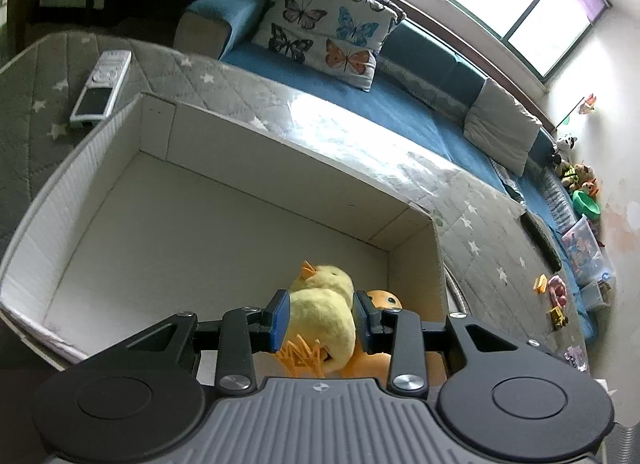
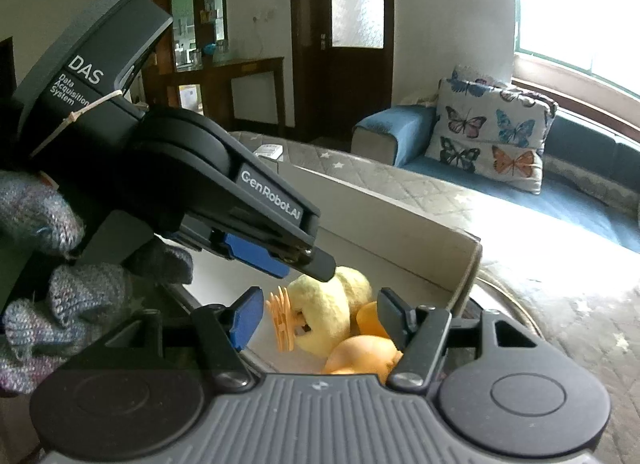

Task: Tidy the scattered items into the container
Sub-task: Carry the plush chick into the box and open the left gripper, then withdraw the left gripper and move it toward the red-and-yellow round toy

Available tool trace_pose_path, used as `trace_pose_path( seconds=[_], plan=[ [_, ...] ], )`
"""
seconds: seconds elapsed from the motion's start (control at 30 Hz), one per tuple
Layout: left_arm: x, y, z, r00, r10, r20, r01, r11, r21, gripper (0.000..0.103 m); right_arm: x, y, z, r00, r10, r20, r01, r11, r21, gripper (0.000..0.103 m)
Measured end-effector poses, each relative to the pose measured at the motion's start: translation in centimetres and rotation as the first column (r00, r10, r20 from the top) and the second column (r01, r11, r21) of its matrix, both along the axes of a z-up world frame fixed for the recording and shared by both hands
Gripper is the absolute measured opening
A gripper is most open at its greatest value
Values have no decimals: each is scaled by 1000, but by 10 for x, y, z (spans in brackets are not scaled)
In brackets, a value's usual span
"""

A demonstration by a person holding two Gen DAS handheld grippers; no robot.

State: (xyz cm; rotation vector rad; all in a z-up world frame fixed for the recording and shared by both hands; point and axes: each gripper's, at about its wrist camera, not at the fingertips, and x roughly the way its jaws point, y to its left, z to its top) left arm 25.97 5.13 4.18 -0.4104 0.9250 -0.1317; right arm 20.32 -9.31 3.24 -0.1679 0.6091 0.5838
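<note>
Two soft toys lie in the near right corner of the white cardboard box, the container for this task: a yellow plush chick with an orange beak and orange feet, and an orange plush toy pressed against it on the side nearer the box's right wall. Left gripper is lowered into that corner with the chick's body between its blue pads, which touch the plush flanks on both sides at a moderate width; judged from the contact, it grips the chick. Right gripper, seen from its own camera, stands over the same corner with its jaws moderately apart around both toys, the pads clear of them and holding nothing. A knitted-gloved hand bears the left tool, which crosses the upper left of the right wrist view toward the box. Most of the box floor away from the toy corner is bare. Outside the box, a white remote control rests on the grey star-quilted cover just beyond the far left corner, and several small toys lie well beyond the right wall near the blue sofa. Judged from this, the task is partly done: two items are boxed, the chick awaits release, and the outlying pieces remain to be gathered
</note>
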Motion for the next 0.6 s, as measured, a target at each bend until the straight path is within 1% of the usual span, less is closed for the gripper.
trace_pose_path(
  seconds=[0.2, 0.6],
  plan=[
    [-23, -7, 12, 999, -16, 42, 14, 999, 31, 37, -25, -12, 7, 1000, -14, 22, 14, 1000, 5, 65],
    [-82, -22, 24, 993, -52, 106, 45, 997, 70, 37, -77, -39, 6, 997, -54, 47, 54, 999, -1, 68]
  ],
)
